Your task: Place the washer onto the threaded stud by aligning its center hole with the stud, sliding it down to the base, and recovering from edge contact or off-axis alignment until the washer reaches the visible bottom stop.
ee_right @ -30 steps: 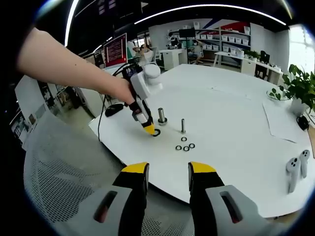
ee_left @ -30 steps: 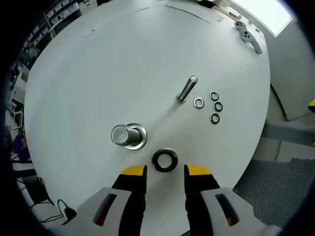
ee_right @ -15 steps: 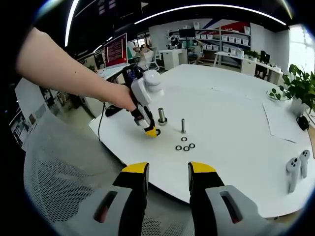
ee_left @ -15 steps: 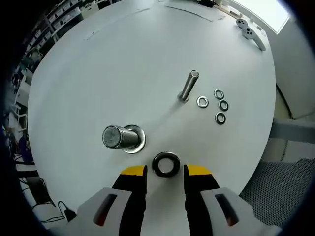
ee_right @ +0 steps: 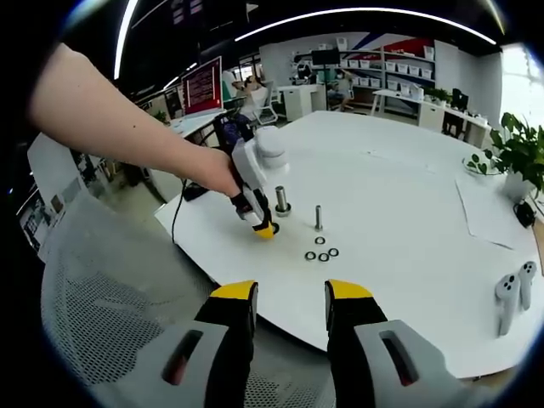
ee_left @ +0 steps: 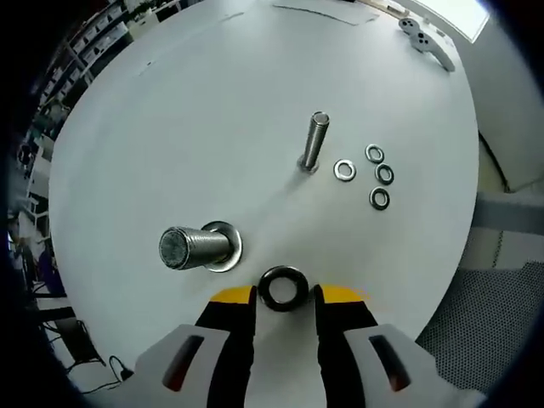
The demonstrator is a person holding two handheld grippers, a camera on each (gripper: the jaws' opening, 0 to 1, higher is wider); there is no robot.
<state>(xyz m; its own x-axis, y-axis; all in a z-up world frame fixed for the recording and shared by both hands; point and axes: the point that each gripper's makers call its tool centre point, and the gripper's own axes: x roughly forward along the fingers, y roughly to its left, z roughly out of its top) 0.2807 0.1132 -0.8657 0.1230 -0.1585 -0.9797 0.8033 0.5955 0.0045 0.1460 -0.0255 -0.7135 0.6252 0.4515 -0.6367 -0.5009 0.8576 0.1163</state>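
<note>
1. The dark washer [ee_left: 283, 288] lies flat on the white counter [ee_left: 212, 102], between the yellow tips of my left hand-held gripper [ee_left: 285, 296], whose jaws stand open and ungripped.
2. The thick threaded stud [ee_left: 191, 247] stands just beside it.
3. Beyond, a slimmer bolt [ee_left: 313, 141] rises near four small washers [ee_left: 365, 174].
4. My right hand-held gripper [ee_right: 285, 293] hangs open and empty off the counter's edge.
</note>
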